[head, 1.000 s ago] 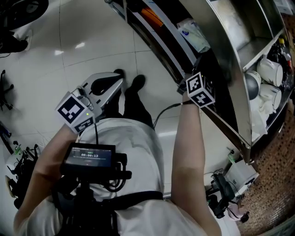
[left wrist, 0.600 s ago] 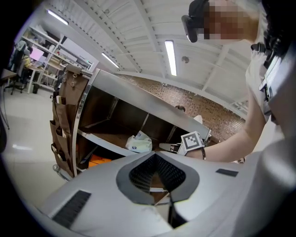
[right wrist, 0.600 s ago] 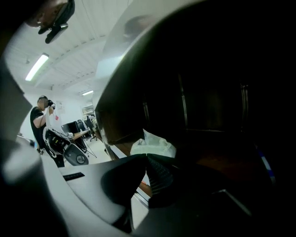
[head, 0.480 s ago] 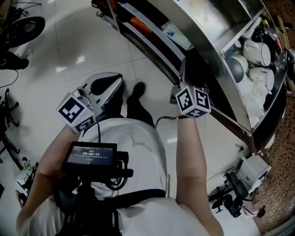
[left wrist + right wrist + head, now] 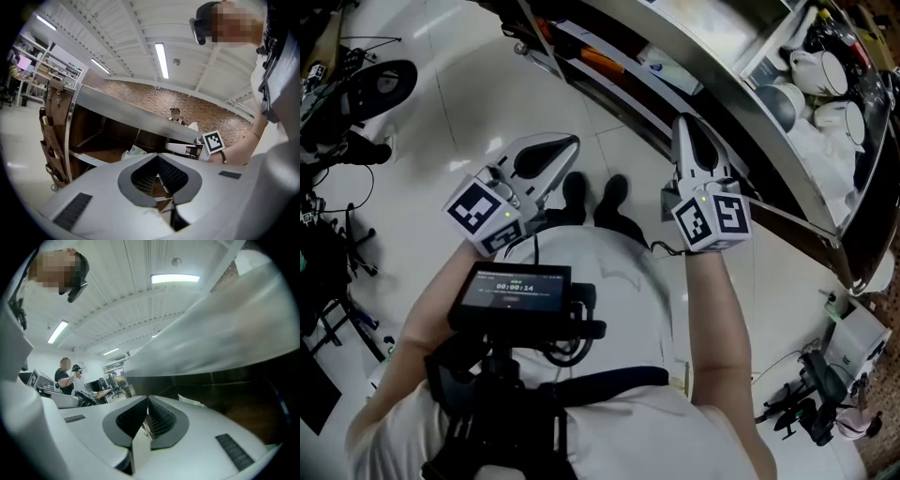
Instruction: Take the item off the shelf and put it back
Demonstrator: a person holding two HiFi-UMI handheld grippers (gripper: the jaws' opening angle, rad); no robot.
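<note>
A steel shelf unit [image 5: 741, 56] runs across the top right of the head view. A white packet [image 5: 668, 67] lies on its low dark shelf; it also shows in the left gripper view as the packet [image 5: 132, 151] and in the right gripper view as the packet [image 5: 190, 401]. My right gripper [image 5: 682, 124] is outside the shelf, its tip pointing at the shelf front, jaws together and empty. The right gripper [image 5: 148, 400] shows its pads meeting at the tip. My left gripper [image 5: 572, 142] is over the floor, left of the shelf; the left gripper [image 5: 157, 155] is shut on nothing.
White jugs [image 5: 825, 70] and a steel bowl [image 5: 783, 101] fill the upper shelf. The person's black shoes [image 5: 592, 192] stand on the white tiled floor [image 5: 469, 112]. Dark gear [image 5: 356, 94] lies at the left, more gear [image 5: 811, 412] at the lower right. A brown hanging organiser [image 5: 52, 140] flanks the shelf.
The right gripper has drawn back out of the shelf, so its jaws now show in front of it. The left gripper has risen slightly. The head view has shifted.
</note>
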